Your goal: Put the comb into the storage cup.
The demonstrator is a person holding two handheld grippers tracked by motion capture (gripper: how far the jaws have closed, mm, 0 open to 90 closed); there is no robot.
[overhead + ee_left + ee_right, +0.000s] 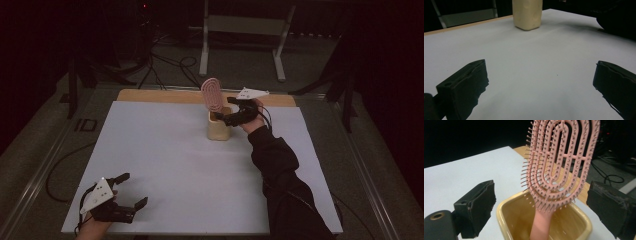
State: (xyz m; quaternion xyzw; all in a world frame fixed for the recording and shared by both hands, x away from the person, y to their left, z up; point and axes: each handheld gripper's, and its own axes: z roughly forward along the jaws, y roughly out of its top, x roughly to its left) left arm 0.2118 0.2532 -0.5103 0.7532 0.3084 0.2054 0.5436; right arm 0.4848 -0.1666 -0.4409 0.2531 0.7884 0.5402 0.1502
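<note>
A pink oval hairbrush stands handle-down in a cream cup at the back middle of the white sheet. My right gripper hovers at the cup's top from the right, open. Its jaws stand wide on either side of the brush without touching it. My left gripper rests low near the sheet's front left corner, open with nothing between its jaws. It faces the distant cup.
The white sheet covers the table, with a wooden strip bare along the back edge. A black sleeve crosses the right side. A metal stand and cables lie on the floor behind.
</note>
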